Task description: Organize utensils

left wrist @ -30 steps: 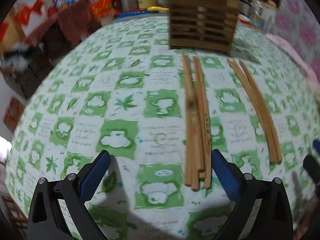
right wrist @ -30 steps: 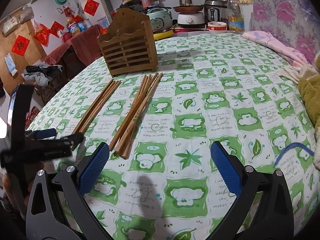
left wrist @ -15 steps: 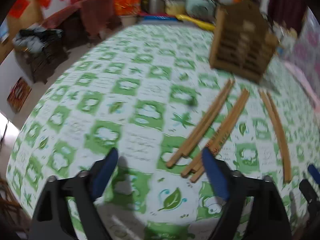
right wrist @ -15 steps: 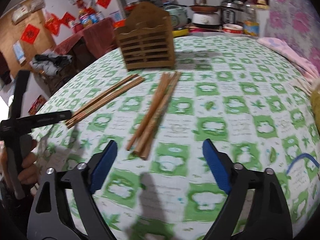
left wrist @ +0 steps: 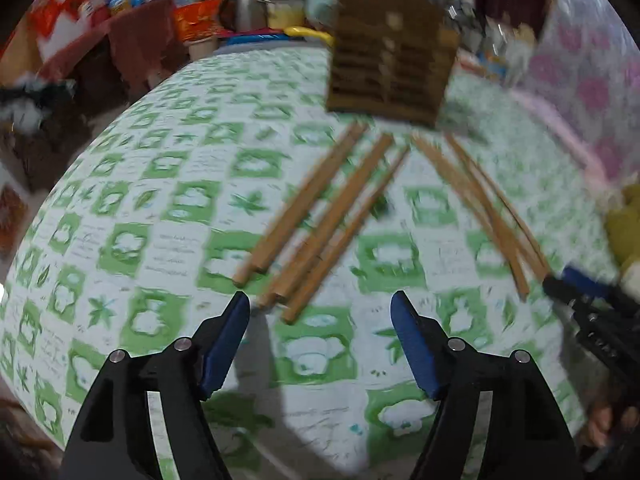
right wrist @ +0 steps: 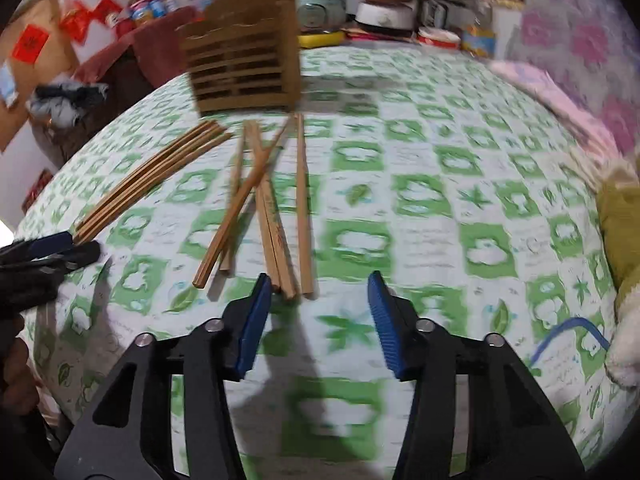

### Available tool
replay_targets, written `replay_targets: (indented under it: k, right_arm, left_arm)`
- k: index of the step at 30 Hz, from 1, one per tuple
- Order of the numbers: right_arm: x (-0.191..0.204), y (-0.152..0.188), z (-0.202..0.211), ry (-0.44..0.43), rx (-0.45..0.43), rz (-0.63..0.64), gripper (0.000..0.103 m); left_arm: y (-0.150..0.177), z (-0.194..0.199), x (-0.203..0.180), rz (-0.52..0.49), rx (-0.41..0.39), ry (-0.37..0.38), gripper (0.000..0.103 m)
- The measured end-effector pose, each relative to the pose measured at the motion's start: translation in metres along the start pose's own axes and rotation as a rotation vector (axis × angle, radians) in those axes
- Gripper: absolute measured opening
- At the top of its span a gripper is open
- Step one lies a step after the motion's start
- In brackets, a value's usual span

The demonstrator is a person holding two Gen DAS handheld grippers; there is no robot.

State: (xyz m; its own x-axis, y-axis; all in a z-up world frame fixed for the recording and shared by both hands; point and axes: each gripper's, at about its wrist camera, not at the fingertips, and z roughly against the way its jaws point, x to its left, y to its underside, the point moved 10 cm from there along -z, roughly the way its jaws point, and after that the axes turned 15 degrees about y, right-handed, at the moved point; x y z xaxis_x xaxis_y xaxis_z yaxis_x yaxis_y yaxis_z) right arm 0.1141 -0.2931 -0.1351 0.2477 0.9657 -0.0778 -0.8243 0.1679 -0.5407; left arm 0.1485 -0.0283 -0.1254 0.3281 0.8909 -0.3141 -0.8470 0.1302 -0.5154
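Two bundles of wooden chopsticks lie on the green-and-white checked tablecloth [left wrist: 168, 216], in front of a slatted wooden holder [left wrist: 388, 64] [right wrist: 244, 64]. The left bundle [left wrist: 316, 216] fans out ahead of my left gripper [left wrist: 319, 300]. Its near ends reach the gap between the closing jaws, and no pad presses on them. The right bundle [right wrist: 276, 216] lies splayed and crossed. Its near ends sit between the closing jaws of my right gripper [right wrist: 319, 278], close to the left pad but not gripped. Each view catches the other gripper at its edge, the right gripper [left wrist: 576, 288] and the left gripper [right wrist: 52, 248].
Pots, a rice cooker [right wrist: 320, 6] and bottles crowd the counter behind the table. A red-draped stand [right wrist: 132, 52] is at the back left. Pink cloth [right wrist: 532, 80] and a yellow-green plush thing [right wrist: 620, 232] border the right side, with a blue cord [right wrist: 572, 328] nearby.
Both grippers' jaws have narrowed. Both views swung, and each gripper now stands right at the near ends of its bundle. Both bundles, neat a second ago, now lie fanned or crossed.
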Motion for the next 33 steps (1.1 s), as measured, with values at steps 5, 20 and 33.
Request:
replay_targets:
  k: [5,20,33]
  right_arm:
    - [0.009,-0.009,0.015,-0.075,-0.062,0.012,0.043]
    - [-0.007,-0.011,0.003,-0.023,-0.046,0.059,0.030]
    - [-0.027,-0.018,-0.030,-0.014,0.025,0.014,0.019]
  left_arm:
    - [-0.024,0.037,0.043,0.071,-0.122,-0.067,0.072]
    - [-0.006,0.018,0.091,0.125,-0.056,-0.171,0.072]
    - [-0.017,0.005,0.081,-0.015,0.029,-0.198,0.073]
